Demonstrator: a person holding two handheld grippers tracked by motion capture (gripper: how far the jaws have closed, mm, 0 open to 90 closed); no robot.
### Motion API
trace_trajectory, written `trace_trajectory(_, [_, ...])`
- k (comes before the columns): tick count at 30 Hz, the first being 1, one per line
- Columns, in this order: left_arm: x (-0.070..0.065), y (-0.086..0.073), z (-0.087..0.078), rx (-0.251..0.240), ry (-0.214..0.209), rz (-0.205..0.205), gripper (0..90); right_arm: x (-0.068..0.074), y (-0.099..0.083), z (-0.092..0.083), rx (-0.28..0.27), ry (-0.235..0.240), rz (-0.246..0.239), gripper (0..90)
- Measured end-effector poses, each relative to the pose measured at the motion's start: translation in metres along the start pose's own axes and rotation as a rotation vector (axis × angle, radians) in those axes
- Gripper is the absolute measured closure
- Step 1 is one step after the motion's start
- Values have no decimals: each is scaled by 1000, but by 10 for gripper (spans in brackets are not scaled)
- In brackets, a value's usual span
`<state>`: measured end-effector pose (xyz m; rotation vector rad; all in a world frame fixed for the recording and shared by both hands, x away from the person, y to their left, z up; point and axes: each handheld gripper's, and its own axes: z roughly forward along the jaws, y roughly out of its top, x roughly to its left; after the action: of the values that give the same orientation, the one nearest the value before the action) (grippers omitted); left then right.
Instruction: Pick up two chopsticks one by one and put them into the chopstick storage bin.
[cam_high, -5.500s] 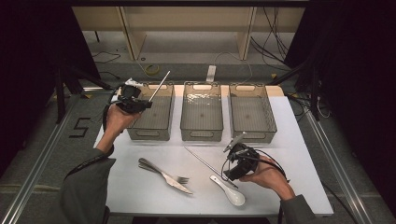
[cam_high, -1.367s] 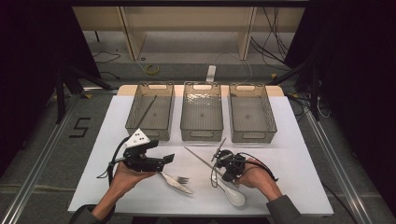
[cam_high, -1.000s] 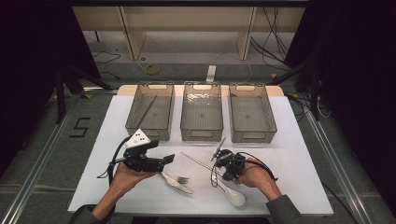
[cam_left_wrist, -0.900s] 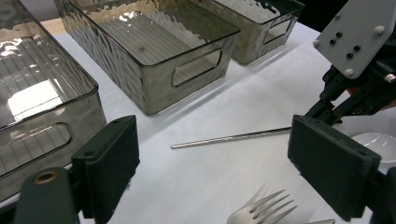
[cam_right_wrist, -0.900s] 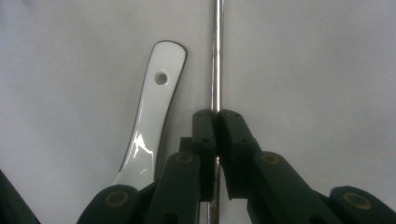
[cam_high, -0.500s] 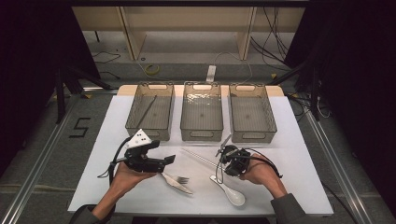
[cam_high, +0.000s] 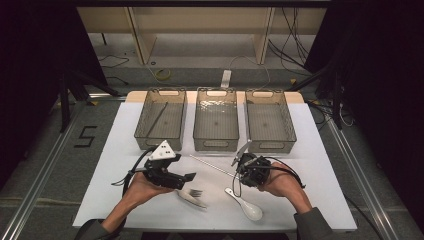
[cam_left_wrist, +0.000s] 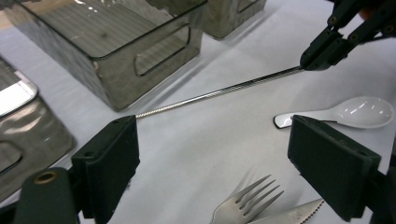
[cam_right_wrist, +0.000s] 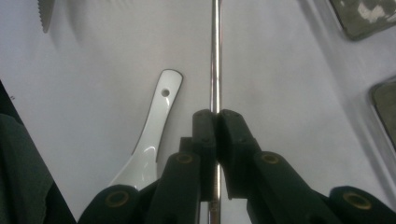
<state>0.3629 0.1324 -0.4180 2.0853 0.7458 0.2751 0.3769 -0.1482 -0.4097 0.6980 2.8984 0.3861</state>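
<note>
**benchwatcher:** Chopstick (cam_high: 212, 166) is getting picked up off the white table (cam_high: 320, 150) right now, the steel one. The right gripper (cam_high: 239, 171) is pinching it tight at its near end, jaws squeezed down to a sliver on the rod. The rest of it is sticking out toward 10 o'clock from that gripper, free tip pointing at the gap between the left bin (cam_high: 161, 119) and the middle bin (cam_high: 216, 119). In the right gripper view the rod (cam_right_wrist: 215, 56) is running dead straight up at 12 o'clock between the pads, which looks like a nice centred grip to me.

**tonglurker:** Gripping it that far back is making it a long lever though. I'd be lifting slow and keeping the wrist quiet, or the tip is going to swing. What's the other hand doing?

**benchwatcher:** The left gripper (cam_high: 189, 176) is hovering with its jaws spread wide, holding nothing, just above the fork (cam_left_wrist: 247, 200) and knife (cam_left_wrist: 292, 215). The white spoon (cam_high: 245, 204) is lying at about 6 o'clock from the right gripper.

**tonglurker:** There's one chopstick (cam_high: 156, 119) lying in the left bin, so my guess is this one's heading there too. Tip needs to be clearing the near wall before it's going down, and coming in lengthwise.
</note>
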Motion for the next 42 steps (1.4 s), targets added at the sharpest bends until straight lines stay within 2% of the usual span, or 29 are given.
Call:
trace_trajectory(5, [-5,10,9,34,-16,63,168,6,4,-5,-11,-4,-32,857])
trace_trajectory(10, [-10,18,23,120,-32,153,177,11,5,-9,-13,-8,-49,857])
trace_trajectory(14, [-16,25,31,163,-54,211,204,13,6,-12,-25,-15,-71,857])
trace_trajectory(16, [-17,26,33,177,-56,217,218,15,6,-14,-24,-12,-81,857])
trace_trajectory(18, [-18,28,36,204,-53,249,233,16,7,-15,-28,-13,-91,857])
trace_trajectory(21, [-21,30,38,208,-69,264,278,19,8,-16,-23,-20,-100,857])
trace_trajectory(23, [-23,31,40,228,-79,300,312,21,9,-17,-20,-25,-97,856])
trace_trajectory(25, [-25,30,42,233,-90,313,341,22,9,-18,-21,-22,-124,856])
trace_trajectory(26, [-26,31,42,236,-98,322,359,23,9,-19,-19,-23,-122,856])
trace_trajectory(34, [-30,32,47,264,-117,383,487,28,11,-20,-18,-20,-154,856])
trace_trajectory(42, [-37,31,53,307,-132,444,567,33,12,-20,-25,-17,-178,856])
